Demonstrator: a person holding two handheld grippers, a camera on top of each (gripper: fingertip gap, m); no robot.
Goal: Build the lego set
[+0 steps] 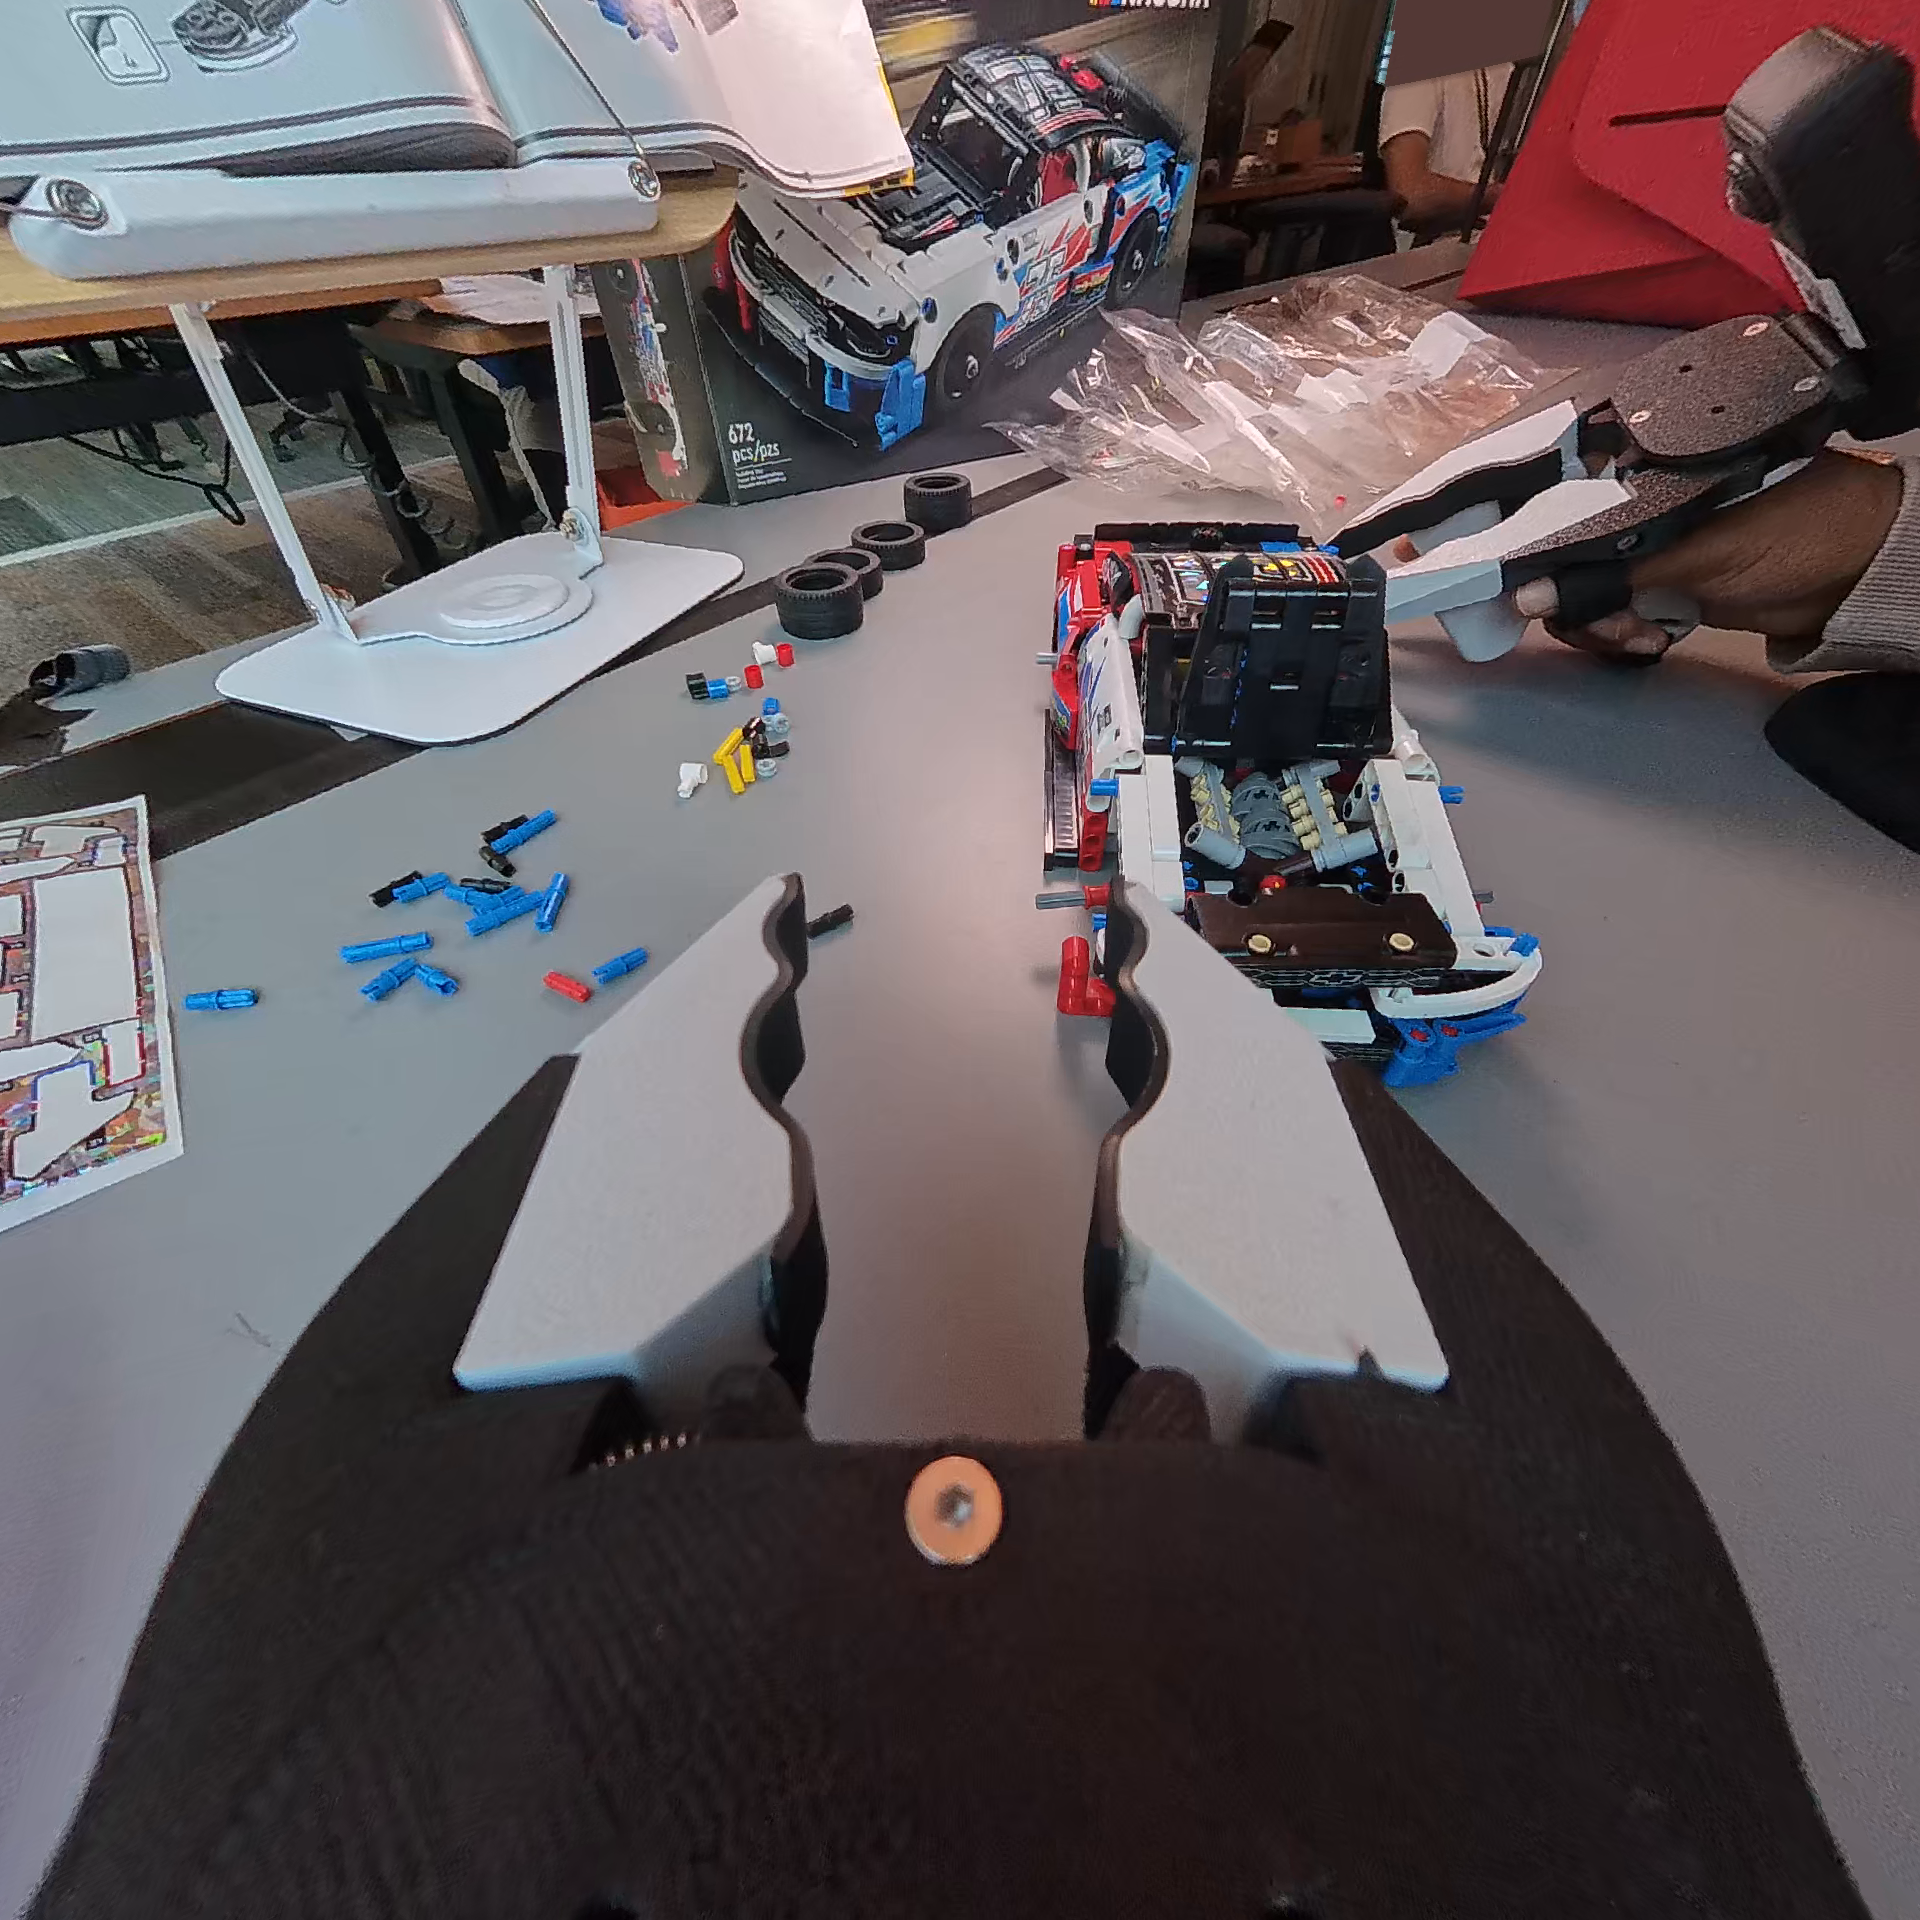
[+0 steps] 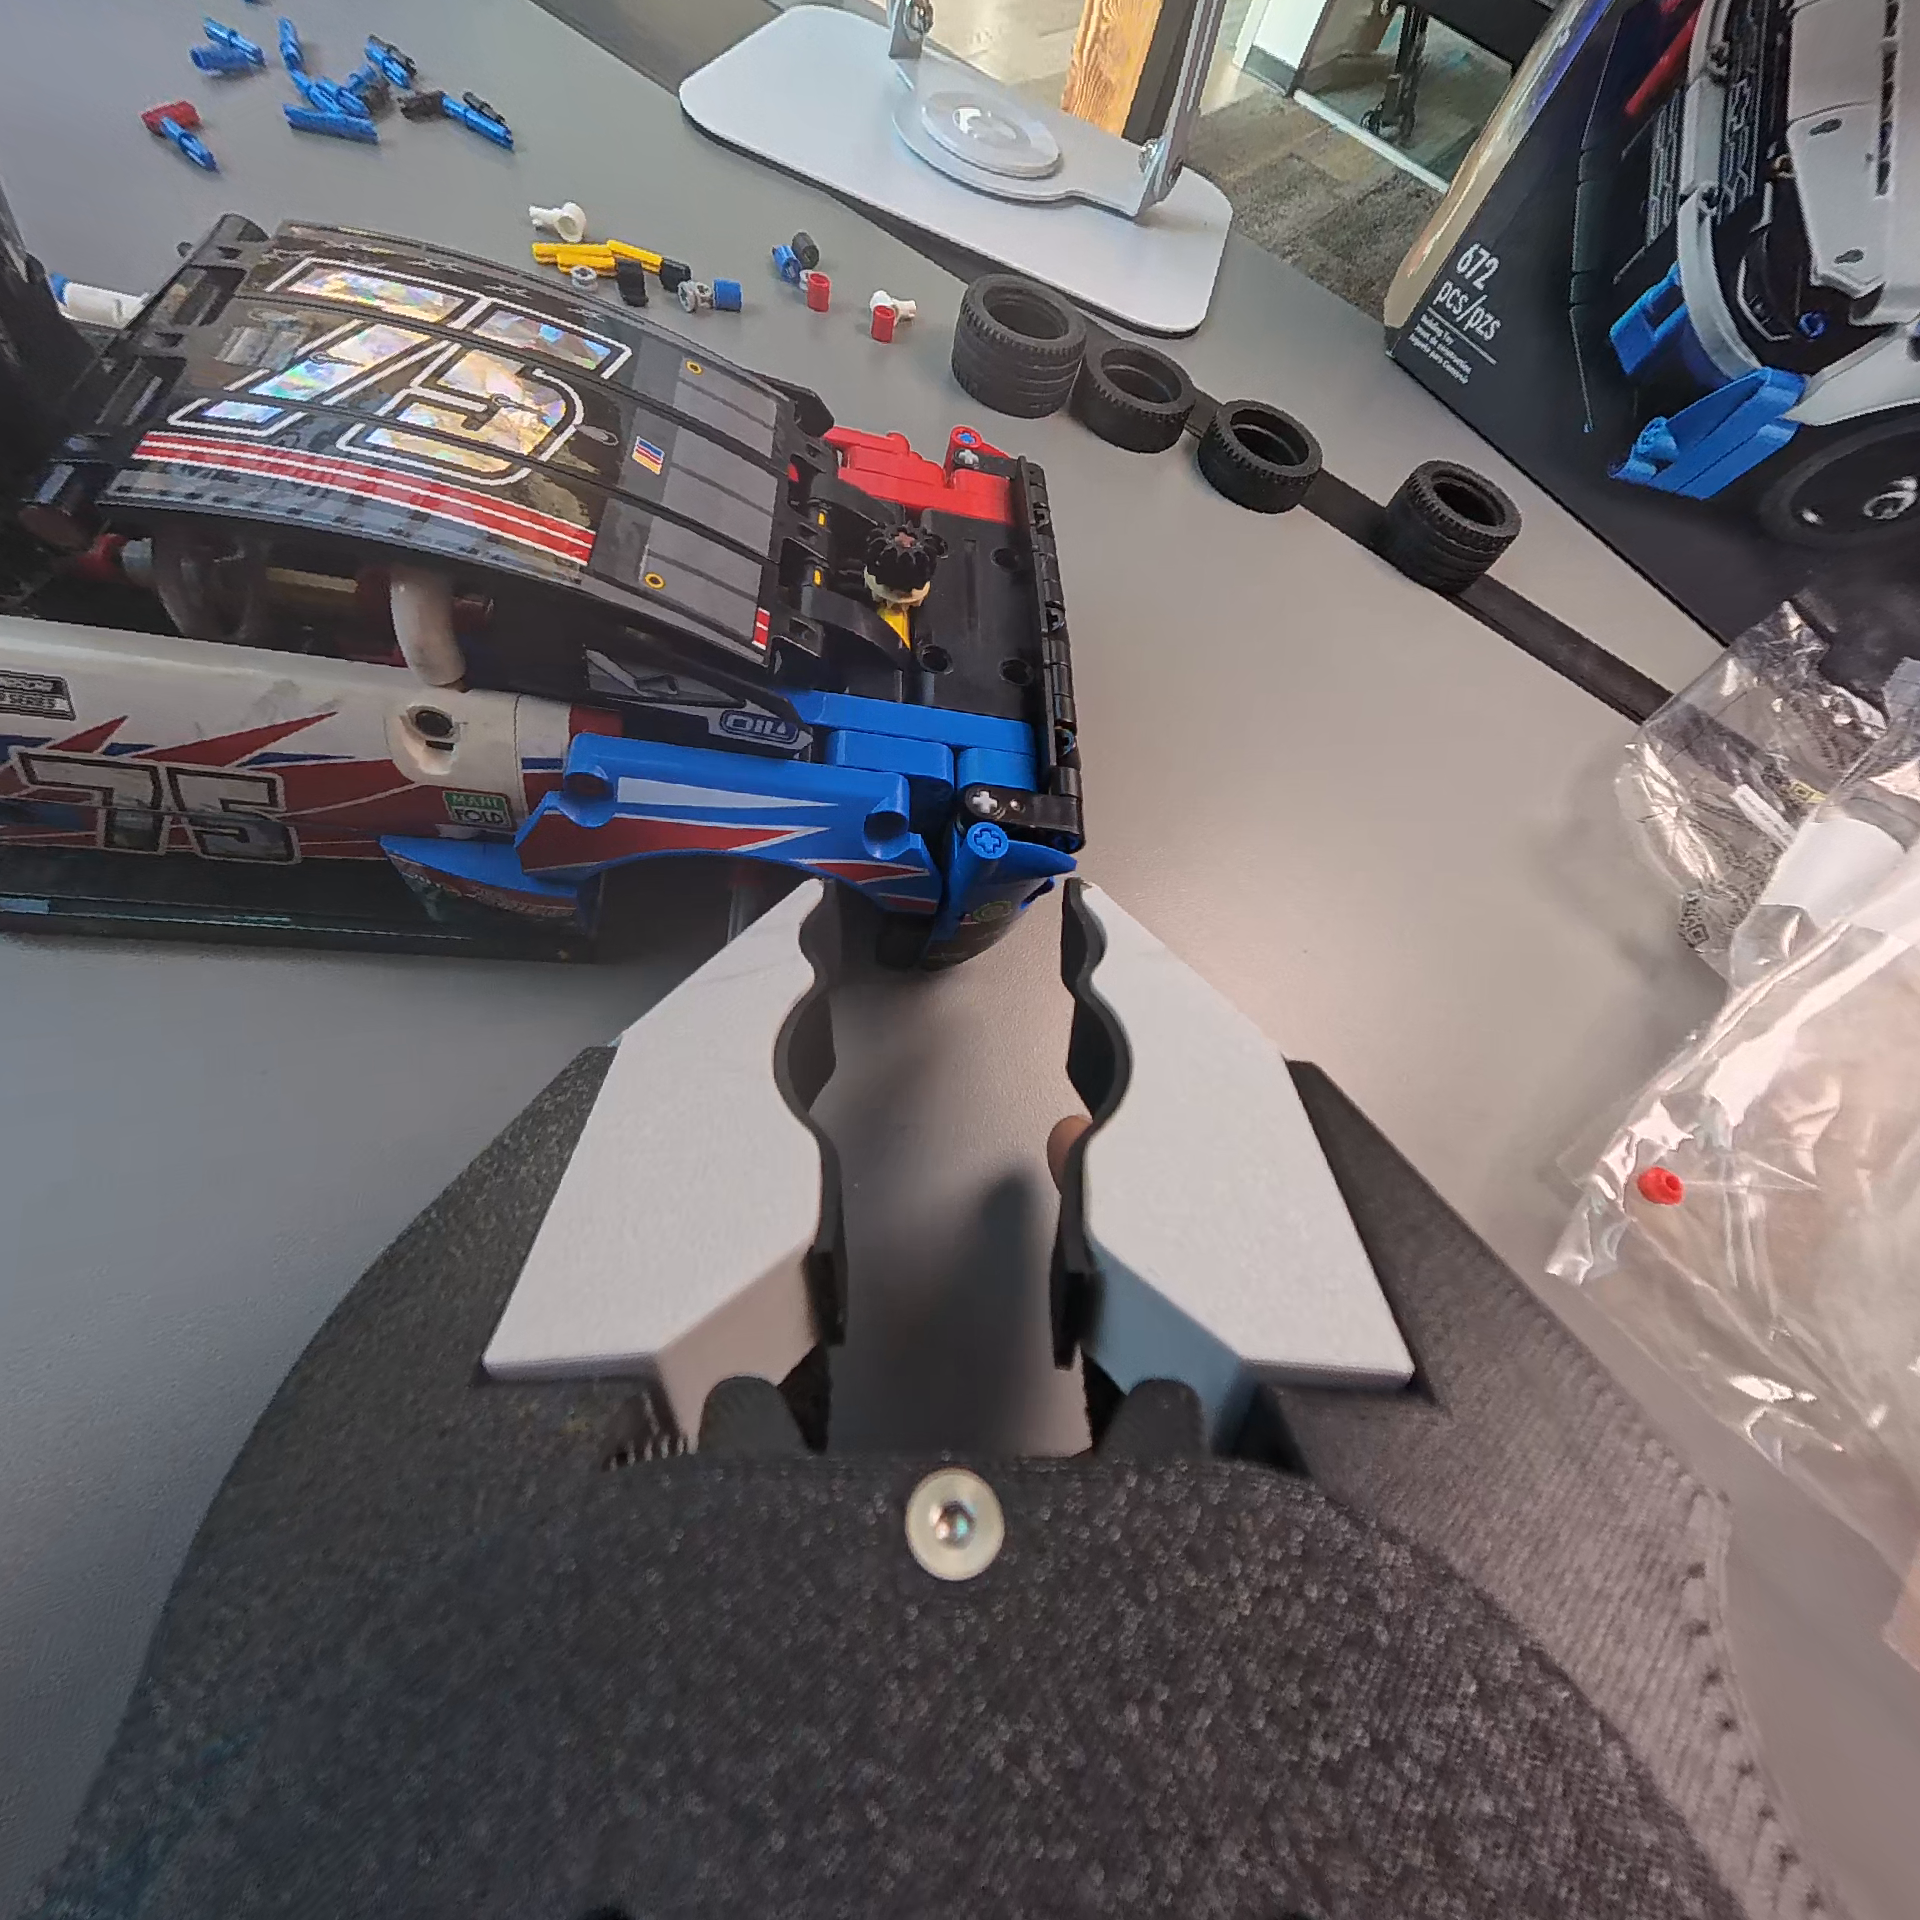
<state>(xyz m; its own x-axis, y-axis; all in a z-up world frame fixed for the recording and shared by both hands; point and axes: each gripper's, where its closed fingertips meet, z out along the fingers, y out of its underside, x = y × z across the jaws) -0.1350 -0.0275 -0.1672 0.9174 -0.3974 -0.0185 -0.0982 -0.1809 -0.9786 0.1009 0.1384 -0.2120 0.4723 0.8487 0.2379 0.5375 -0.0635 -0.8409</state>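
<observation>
The part-built lego race car (image 1: 1268, 790) sits on the grey table with no wheels, its hood raised over the engine; the right wrist view shows its rear end (image 2: 644, 623). My left gripper (image 1: 951, 904) is open and empty, just left of the car's nose, beside a red angle piece (image 1: 1081, 982). My right gripper (image 2: 940, 904) is open and empty, its tips right at the car's blue rear corner; it also shows in the left wrist view (image 1: 1382, 561), behind the car. Several black tyres (image 1: 847, 582) (image 2: 1132, 395) stand in a row.
Loose blue pins (image 1: 468, 914) (image 2: 332, 94) and small mixed pieces (image 1: 743, 727) (image 2: 665, 275) lie left of the car. A sticker sheet (image 1: 73, 1008), a white stand base (image 1: 488, 644) (image 2: 966, 145), the set box (image 1: 935, 260) (image 2: 1683, 260) and plastic bags (image 1: 1278, 405) (image 2: 1787, 1039) ring the area. The tips of one gripper are about 30 cm away from the tips of the other.
</observation>
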